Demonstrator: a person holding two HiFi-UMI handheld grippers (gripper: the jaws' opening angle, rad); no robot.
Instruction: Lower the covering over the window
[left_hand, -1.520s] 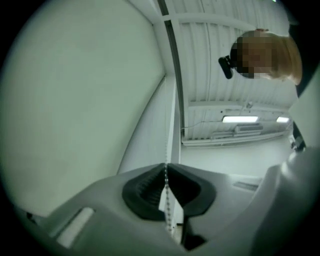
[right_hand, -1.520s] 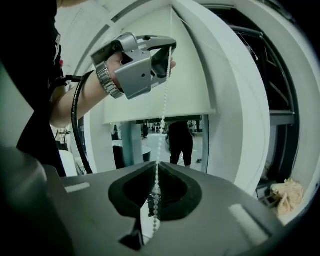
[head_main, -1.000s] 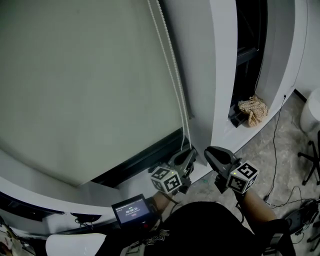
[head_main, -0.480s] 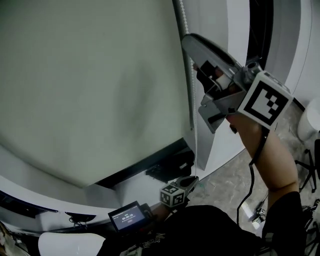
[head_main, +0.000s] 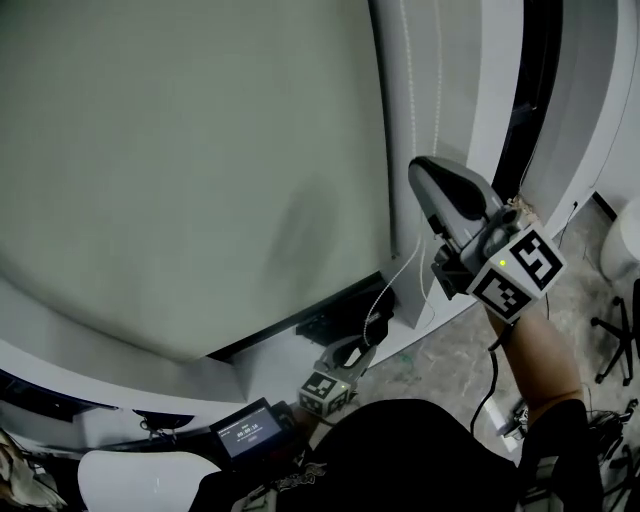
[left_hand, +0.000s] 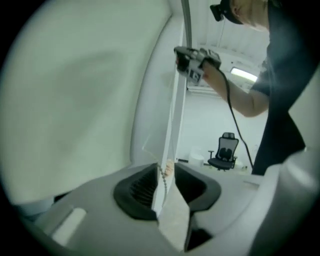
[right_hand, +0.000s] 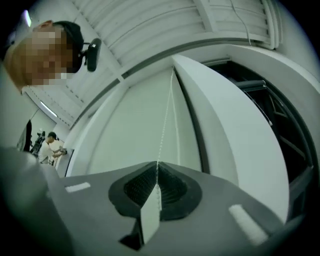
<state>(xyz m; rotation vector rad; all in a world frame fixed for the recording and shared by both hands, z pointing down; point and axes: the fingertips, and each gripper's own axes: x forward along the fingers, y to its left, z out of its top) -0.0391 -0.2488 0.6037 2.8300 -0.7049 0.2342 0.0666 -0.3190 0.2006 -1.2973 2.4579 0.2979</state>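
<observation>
Right gripper (right_hand: 157, 172) clamped on bead chain (right_hand: 163, 134); left gripper (left_hand: 165, 177) jaws opening, chain between.

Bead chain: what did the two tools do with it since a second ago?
The right tool went up from beside the left tool and has shut on the bead chain higher up. The left tool, shut a second ago, is opening with the chain loose between its jaws. It stays low, and the blind looks much the same.
</observation>
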